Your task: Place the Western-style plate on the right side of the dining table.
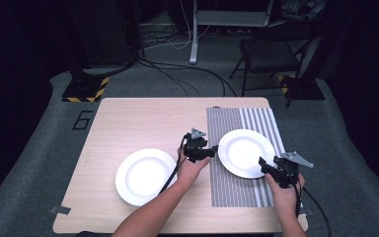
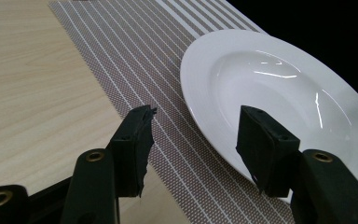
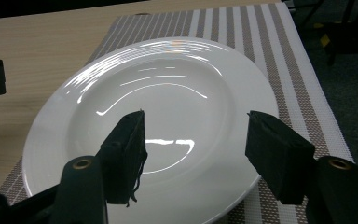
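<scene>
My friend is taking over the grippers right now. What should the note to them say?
Left hand-held gripper: open, nothing between its jaws, at the left rim of the plate on the mat.
Right hand-held gripper: open, nothing held, at that plate's near right rim.
The plate sits flat on the striped placemat. A second plate lies on the bare table to the left.
Done: one plate on the mat.
Left: probably the second plate, untouched.

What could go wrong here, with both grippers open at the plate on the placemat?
1. Left gripper and right gripper sit open at opposite rims of the plate on the mat; an uneven regrip could tip it.
2. The striped placemat may slide on the table.
3. The left forearm passes close to the second plate.
</scene>
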Action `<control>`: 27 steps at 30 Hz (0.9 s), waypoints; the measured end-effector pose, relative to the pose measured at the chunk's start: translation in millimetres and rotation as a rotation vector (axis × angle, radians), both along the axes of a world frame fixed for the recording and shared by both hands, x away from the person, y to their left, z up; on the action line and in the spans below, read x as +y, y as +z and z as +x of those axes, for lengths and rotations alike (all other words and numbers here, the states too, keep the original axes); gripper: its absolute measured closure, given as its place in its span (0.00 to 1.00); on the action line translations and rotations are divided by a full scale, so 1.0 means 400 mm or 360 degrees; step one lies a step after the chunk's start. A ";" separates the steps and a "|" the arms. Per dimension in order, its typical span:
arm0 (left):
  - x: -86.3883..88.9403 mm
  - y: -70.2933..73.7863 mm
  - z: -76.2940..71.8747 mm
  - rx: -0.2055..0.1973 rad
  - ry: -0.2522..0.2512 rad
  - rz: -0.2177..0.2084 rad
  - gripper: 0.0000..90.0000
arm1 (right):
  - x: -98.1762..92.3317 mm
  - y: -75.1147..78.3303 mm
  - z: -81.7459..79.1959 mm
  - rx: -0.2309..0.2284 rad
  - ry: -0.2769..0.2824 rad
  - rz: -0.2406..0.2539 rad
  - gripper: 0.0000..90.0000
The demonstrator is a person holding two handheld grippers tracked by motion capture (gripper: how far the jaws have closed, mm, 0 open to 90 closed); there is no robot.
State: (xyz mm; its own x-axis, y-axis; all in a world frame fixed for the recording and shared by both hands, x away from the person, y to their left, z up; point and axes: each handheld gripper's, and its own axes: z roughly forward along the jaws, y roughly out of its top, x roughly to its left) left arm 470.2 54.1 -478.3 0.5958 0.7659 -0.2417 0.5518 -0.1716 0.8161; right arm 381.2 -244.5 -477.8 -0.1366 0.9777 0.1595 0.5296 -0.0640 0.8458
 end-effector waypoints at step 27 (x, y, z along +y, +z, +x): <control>0.244 0.054 -0.068 -0.0013 0.0141 0.0055 0.50 | 0.175 0.046 0.005 0.0028 0.0475 -0.0053 0.42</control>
State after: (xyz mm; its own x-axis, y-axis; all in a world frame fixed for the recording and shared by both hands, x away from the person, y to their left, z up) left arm 442.9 151.7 -456.7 0.5272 0.8234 -0.2097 0.5592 -0.1504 0.8153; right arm 383.1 -174.6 -459.6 -0.4165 0.8994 0.1329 0.5353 0.1244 0.8355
